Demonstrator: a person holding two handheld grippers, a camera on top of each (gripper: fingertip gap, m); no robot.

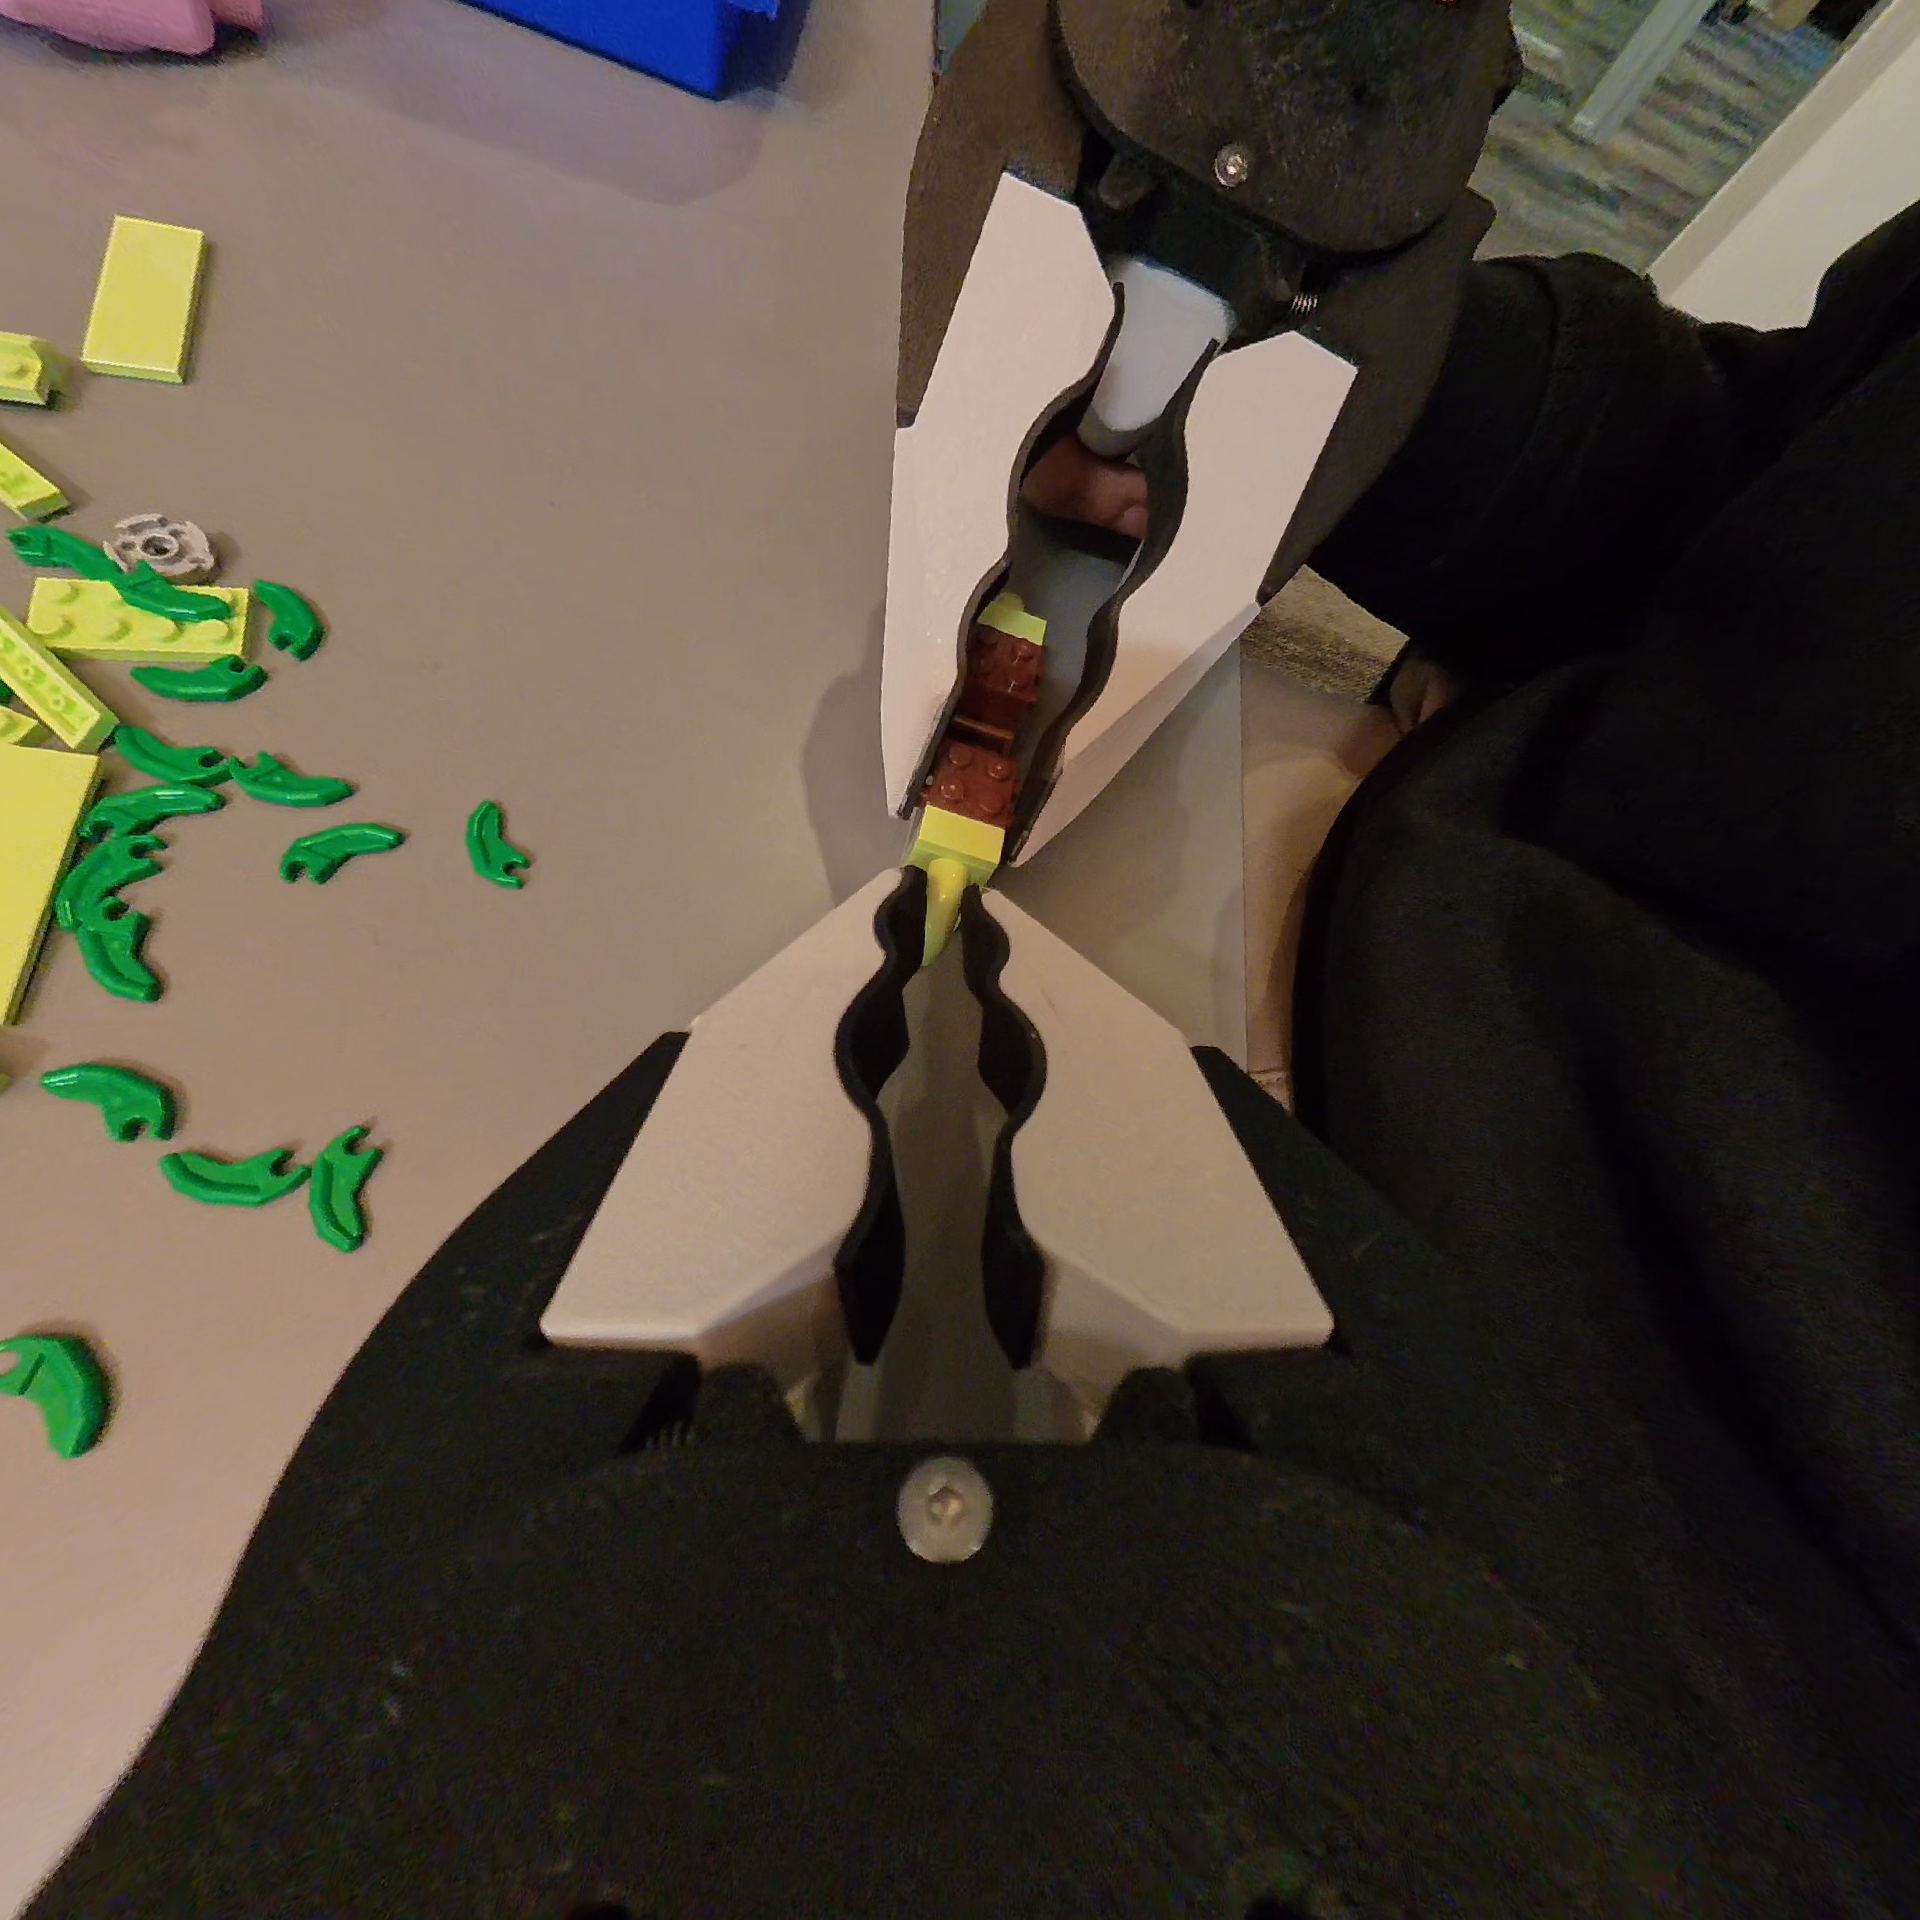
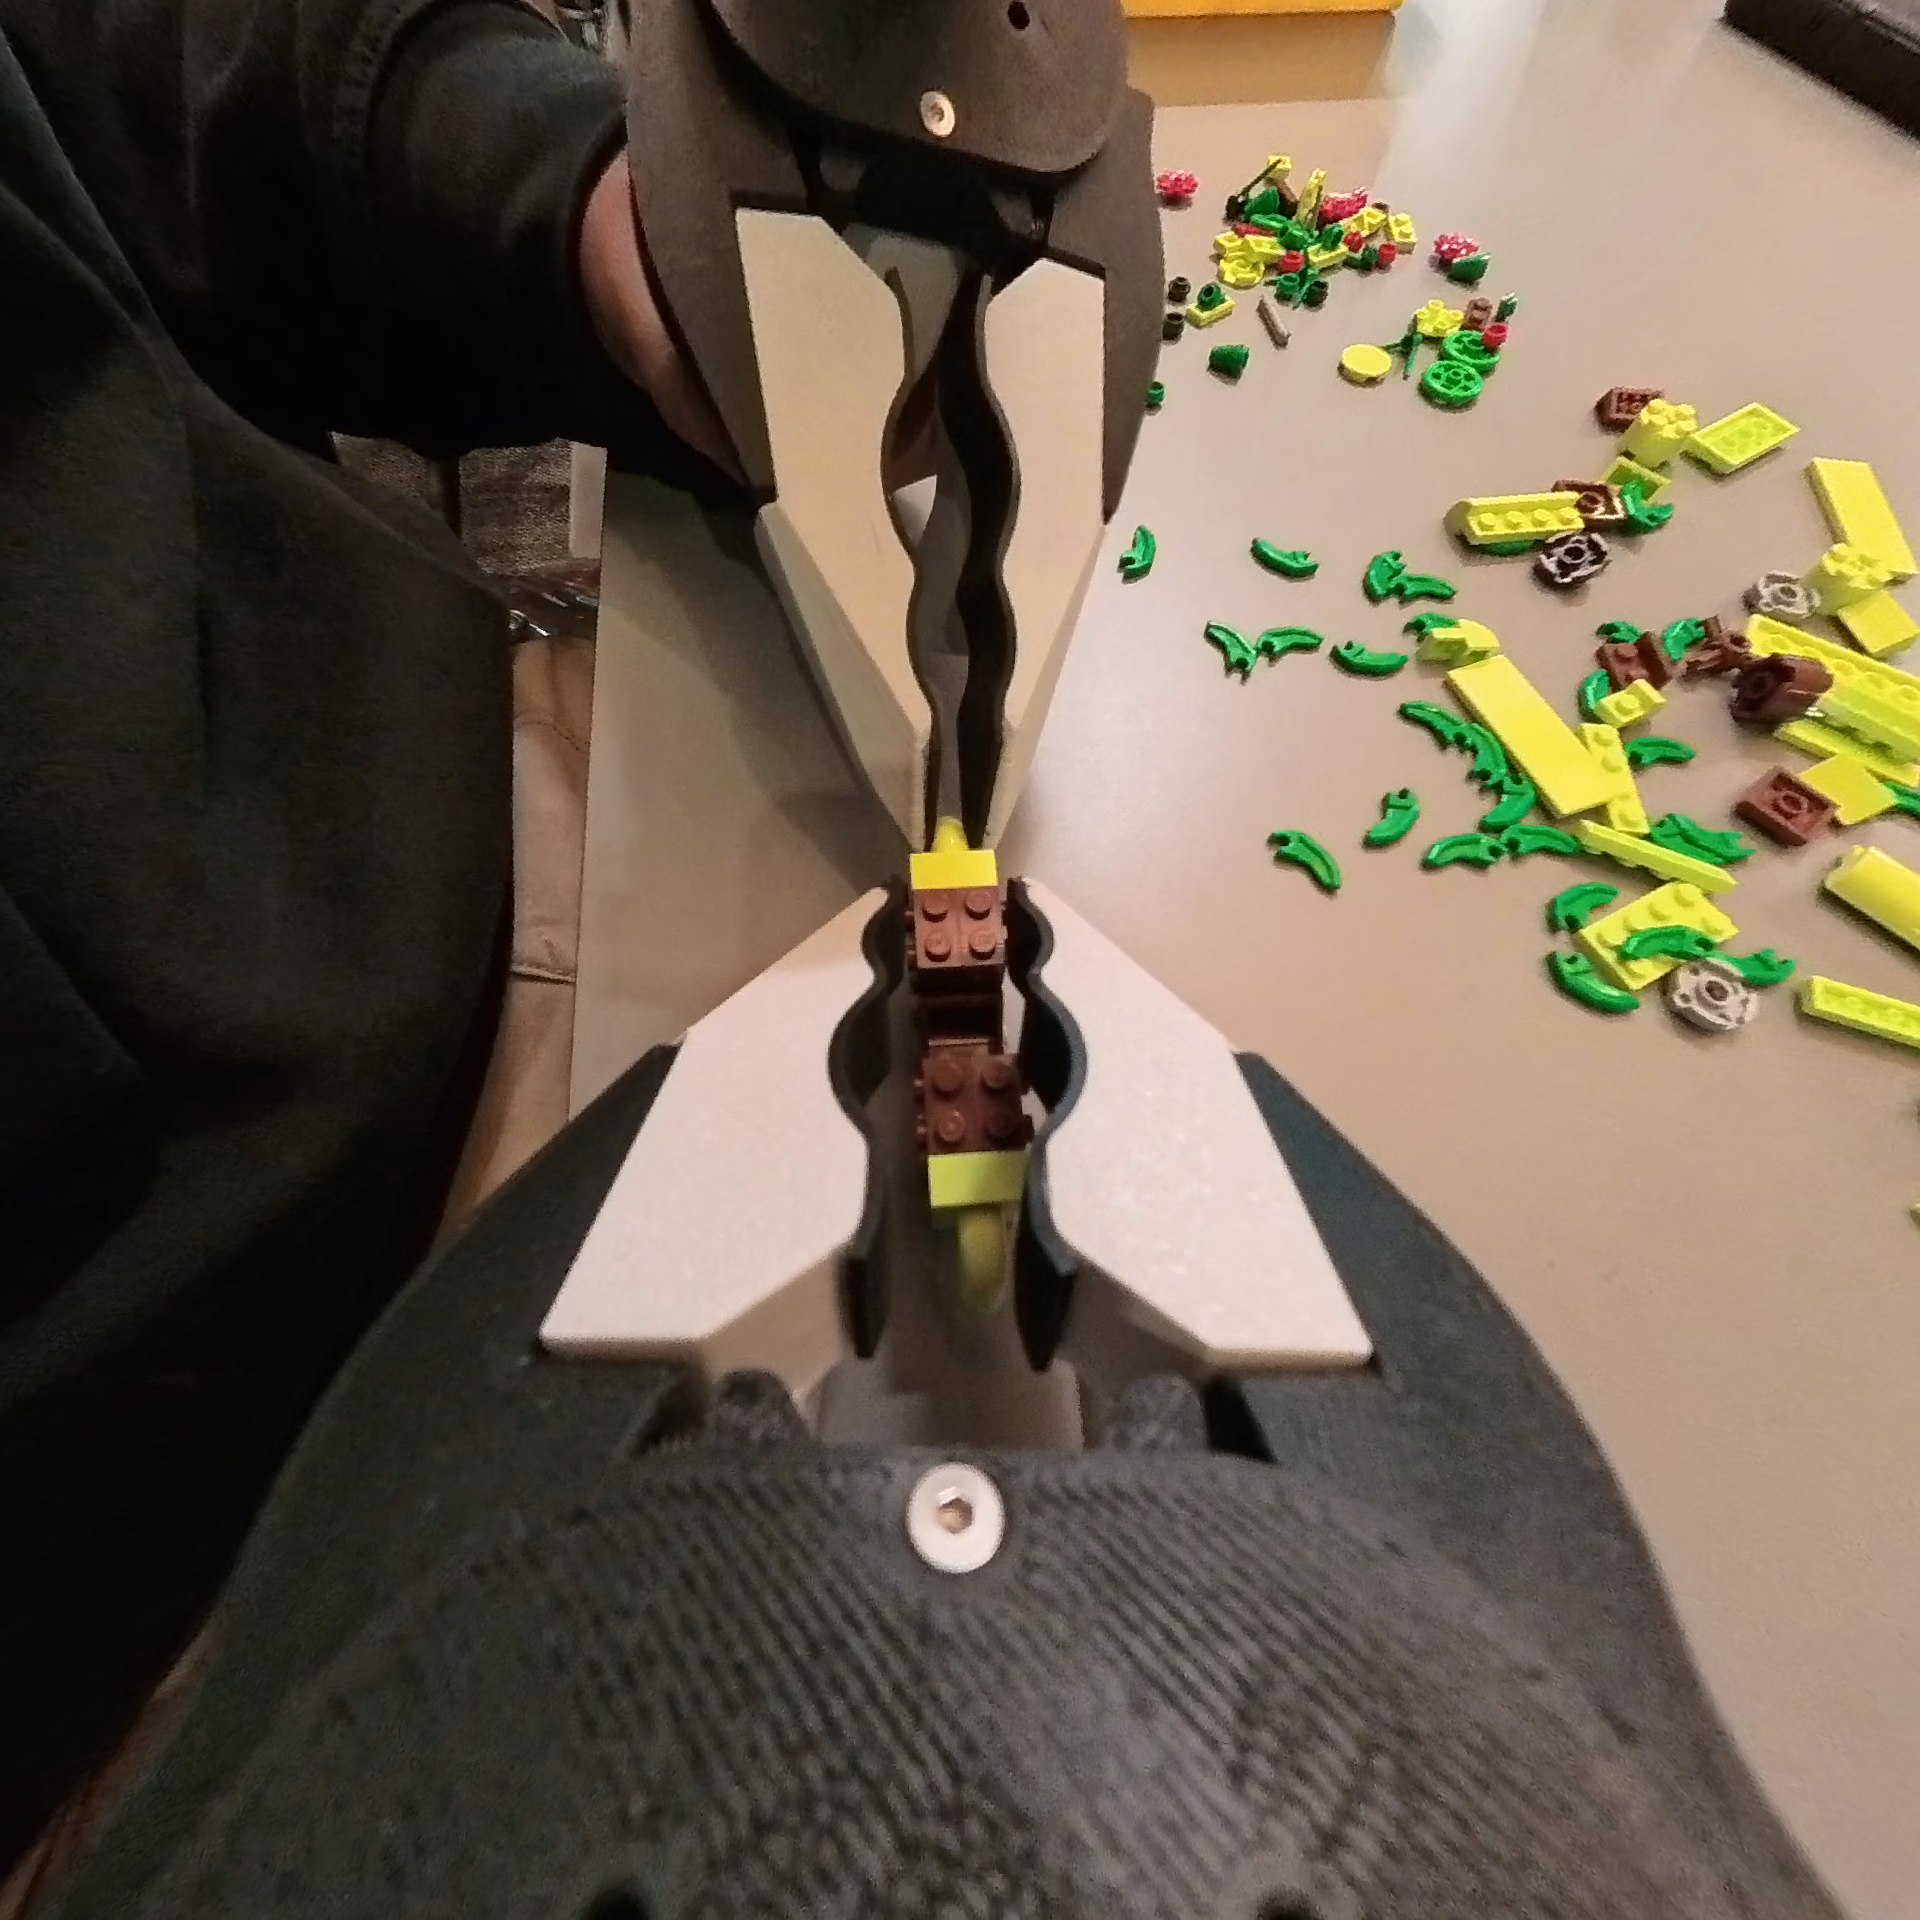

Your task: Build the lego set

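Note:
A small assembly of brown bricks (image 2: 958, 940) with a lime plate at each end is held above the table's near edge. My right gripper (image 2: 956, 899) is shut on the brown bricks along their length. A lime horn piece (image 2: 977, 1257) sticks out of the assembly's near end, between the jaws. My left gripper (image 1: 940, 899) meets it tip to tip and is shut on a second lime horn piece (image 1: 943, 914), which sits against the assembly's far lime plate (image 1: 956, 840). The right gripper (image 1: 961, 831) and the left gripper (image 2: 961, 821) each show in the other's view.
Loose green curved pieces (image 1: 338, 847), lime plates (image 1: 145, 301) and grey round pieces (image 1: 161, 542) lie on the grey table (image 1: 582, 436). More mixed pieces (image 2: 1621, 727) spread to the right. A blue box (image 1: 644, 31) stands at the back. A dark sleeve (image 1: 1610, 831) is beside the grippers. My two grippers' fingertips are within a few centimetres of each other.

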